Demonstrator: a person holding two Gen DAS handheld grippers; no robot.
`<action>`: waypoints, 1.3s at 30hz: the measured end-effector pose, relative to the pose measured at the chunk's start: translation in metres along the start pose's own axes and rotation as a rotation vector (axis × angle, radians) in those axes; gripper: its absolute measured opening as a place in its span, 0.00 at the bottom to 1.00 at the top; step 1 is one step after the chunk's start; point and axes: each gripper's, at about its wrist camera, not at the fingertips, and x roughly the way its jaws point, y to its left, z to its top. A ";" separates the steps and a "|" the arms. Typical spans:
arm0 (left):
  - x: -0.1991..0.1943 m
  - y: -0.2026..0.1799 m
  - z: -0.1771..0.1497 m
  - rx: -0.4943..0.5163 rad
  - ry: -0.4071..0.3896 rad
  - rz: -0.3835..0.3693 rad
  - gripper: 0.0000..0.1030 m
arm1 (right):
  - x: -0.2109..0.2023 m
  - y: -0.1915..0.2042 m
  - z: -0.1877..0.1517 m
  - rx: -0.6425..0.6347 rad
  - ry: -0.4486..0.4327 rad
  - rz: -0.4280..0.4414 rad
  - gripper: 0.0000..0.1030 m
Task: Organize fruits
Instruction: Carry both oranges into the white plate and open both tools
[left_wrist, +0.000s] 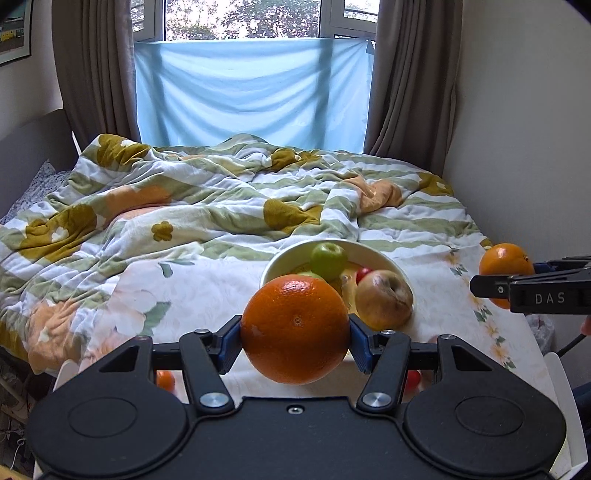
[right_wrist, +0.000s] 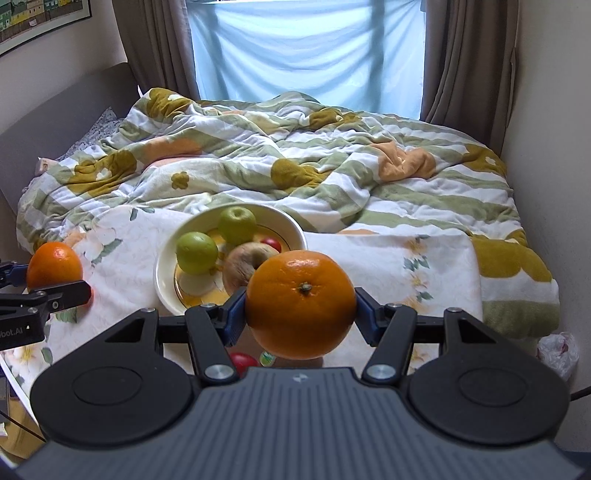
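My left gripper (left_wrist: 295, 332) is shut on a large orange (left_wrist: 295, 328) and holds it above the bed, just in front of a cream bowl (left_wrist: 384, 260). My right gripper (right_wrist: 301, 314) is shut on a second orange (right_wrist: 301, 304), held near the bowl (right_wrist: 295, 225), on its right side. The bowl holds two green apples (right_wrist: 236, 225) (right_wrist: 196, 253), a brownish apple (right_wrist: 242, 267) and a small red fruit (right_wrist: 272, 243). Each gripper with its orange shows in the other view: the right one (left_wrist: 504, 266) and the left one (right_wrist: 54, 267).
The bowl sits on a floral cloth (right_wrist: 388, 266) at the near end of a bed with a rumpled striped quilt (right_wrist: 295, 162). A red fruit (right_wrist: 242, 362) and another small fruit (left_wrist: 165, 380) lie below the grippers. Walls stand close on both sides. A plastic bag (right_wrist: 557, 350) lies at right.
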 end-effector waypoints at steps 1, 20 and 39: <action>0.004 0.003 0.005 0.004 0.001 -0.005 0.61 | 0.003 0.004 0.004 0.004 0.000 -0.001 0.72; 0.114 0.036 0.062 0.102 0.074 -0.122 0.61 | 0.085 0.028 0.064 0.102 0.024 -0.067 0.72; 0.187 0.027 0.065 0.199 0.173 -0.192 0.62 | 0.133 0.020 0.069 0.180 0.074 -0.123 0.72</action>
